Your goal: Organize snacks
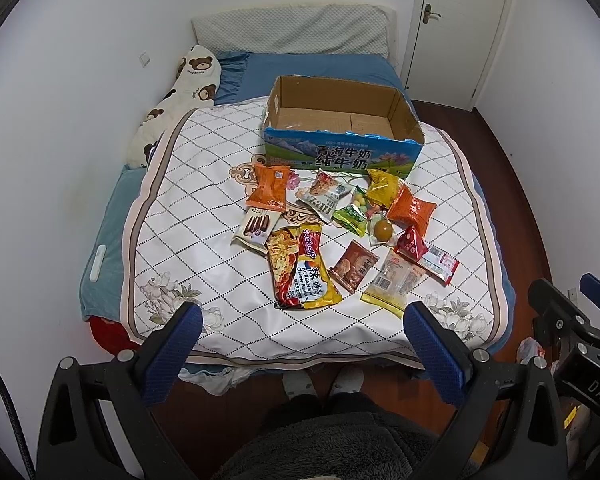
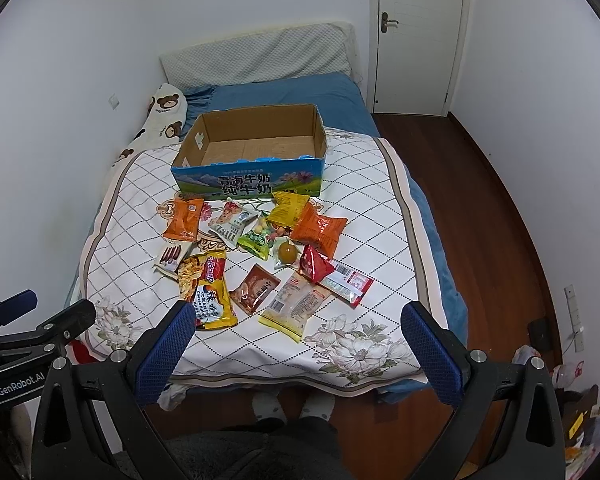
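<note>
judging by the empty cardboard box (image 1: 342,120), no snack is packed yet; both the left gripper (image 1: 302,326) and right gripper (image 2: 296,326) are held wide open and empty at the lower frame, so the noodle packet (image 1: 304,268) at centre is probably to be gripped first.

White walls (image 1: 80,80), wooden floor (image 2: 480,208), closed door (image 2: 416,36).

we see snack packets (image 1: 324,232) scattered flat on the quilt | we see cardboard box (image 1: 342,120) upright, open-topped, empty, just behind them

Scattered snack packets (image 1: 332,236) crowd the quilt (image 1: 204,184) before the open-topped cardboard box (image 1: 340,120); bare quilt flanks them.
</note>
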A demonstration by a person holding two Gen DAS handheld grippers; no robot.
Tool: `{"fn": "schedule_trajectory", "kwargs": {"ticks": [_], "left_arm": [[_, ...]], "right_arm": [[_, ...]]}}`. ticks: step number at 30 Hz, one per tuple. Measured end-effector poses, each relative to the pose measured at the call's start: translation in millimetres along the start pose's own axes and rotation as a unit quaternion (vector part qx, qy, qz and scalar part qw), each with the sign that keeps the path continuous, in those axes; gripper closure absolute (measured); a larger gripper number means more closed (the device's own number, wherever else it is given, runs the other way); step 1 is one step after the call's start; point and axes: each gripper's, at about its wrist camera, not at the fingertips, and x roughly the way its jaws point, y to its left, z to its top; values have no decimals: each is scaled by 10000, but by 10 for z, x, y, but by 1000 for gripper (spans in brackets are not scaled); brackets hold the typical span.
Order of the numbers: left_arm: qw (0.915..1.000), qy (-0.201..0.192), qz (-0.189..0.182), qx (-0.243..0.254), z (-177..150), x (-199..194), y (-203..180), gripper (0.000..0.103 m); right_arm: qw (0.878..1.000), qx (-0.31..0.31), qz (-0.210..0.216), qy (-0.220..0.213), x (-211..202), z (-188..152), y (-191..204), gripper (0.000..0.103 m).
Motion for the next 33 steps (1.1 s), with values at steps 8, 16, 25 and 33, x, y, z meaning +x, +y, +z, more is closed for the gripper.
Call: {"fn": "schedule_trajectory", "kwargs": {"ticks": [8,16,25,33], "left_arm": [[10000,42,76,-46,15,235,61,0],[9967,693,327,-264,255,1283,321,0],[9681,2367,-173,-806,261,2898,488,0],[9449,3122,-317,-931,182,3806,278,0]], "right_arm": [[9999,65,2,123,135,-34,52,0],[9970,355,175,662,1075,11,111,0],[9826,754,16,1697,2587,-61,155,0],[9532,1516,-175,2609,3577,-281,-110,0]]}}
